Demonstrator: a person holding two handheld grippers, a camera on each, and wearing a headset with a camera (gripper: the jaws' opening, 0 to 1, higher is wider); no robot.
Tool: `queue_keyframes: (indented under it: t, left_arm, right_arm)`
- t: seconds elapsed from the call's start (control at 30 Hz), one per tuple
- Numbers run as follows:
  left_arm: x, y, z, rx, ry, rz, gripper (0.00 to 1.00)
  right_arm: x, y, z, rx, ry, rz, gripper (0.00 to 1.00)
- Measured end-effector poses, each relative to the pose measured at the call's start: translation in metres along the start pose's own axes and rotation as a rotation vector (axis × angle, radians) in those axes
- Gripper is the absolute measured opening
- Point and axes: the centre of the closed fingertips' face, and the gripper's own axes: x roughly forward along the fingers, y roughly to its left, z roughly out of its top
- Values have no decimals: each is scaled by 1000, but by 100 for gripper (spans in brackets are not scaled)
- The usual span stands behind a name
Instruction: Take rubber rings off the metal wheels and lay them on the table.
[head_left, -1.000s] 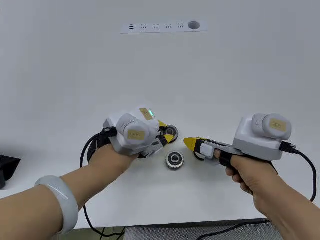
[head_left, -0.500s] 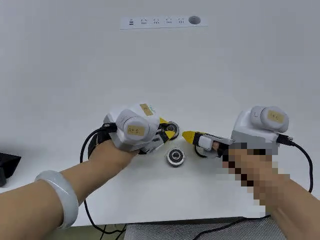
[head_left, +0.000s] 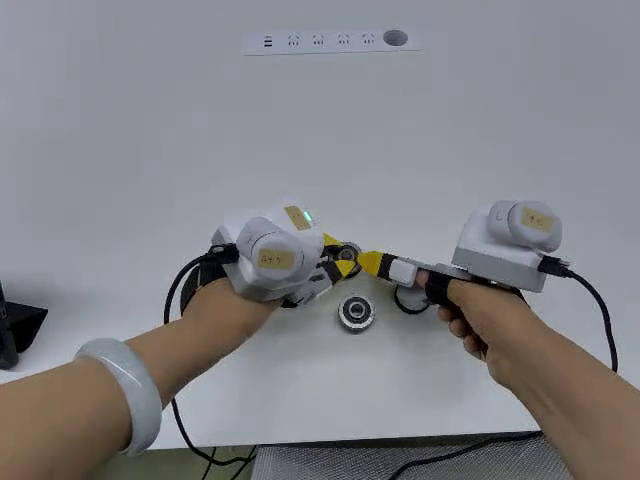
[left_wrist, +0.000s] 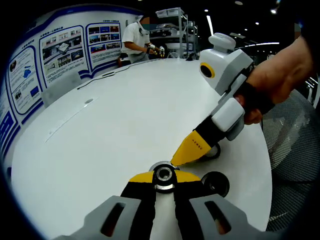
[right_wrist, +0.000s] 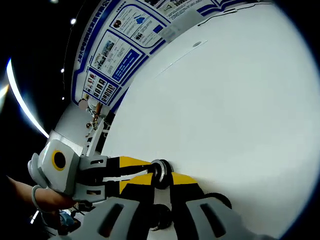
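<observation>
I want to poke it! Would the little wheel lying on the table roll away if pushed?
Probably not: the wheel lies flat on the table, so it would likely slide rather than roll. It looks like metal, so probably heavy for its size. Its dark outer band, maybe rubber, might grip a little.

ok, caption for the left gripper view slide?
Left claw clamps a metal wheel above the white table; the right claw tip meets its rim.
</observation>
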Motion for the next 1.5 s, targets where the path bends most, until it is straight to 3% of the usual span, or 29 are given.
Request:
queue_keyframes:
  t: [0.57,1.03,1.17,1.5]
  left_arm:
    - [1,0,0,-5,-3,0,13]
    - [2,0,0,-3,-3,1,13]
    - [2,0,0,-4,-2,1,13]
    - [1,0,0,-9,-4,2,13]
  right_arm:
    - [7,1,-2,18,20,15,15]
    - [1,2,0,-8,15,17,5]
    - [5,-1,-2,0,21,12,14]
    - [9,4,0,10,14,31,17]
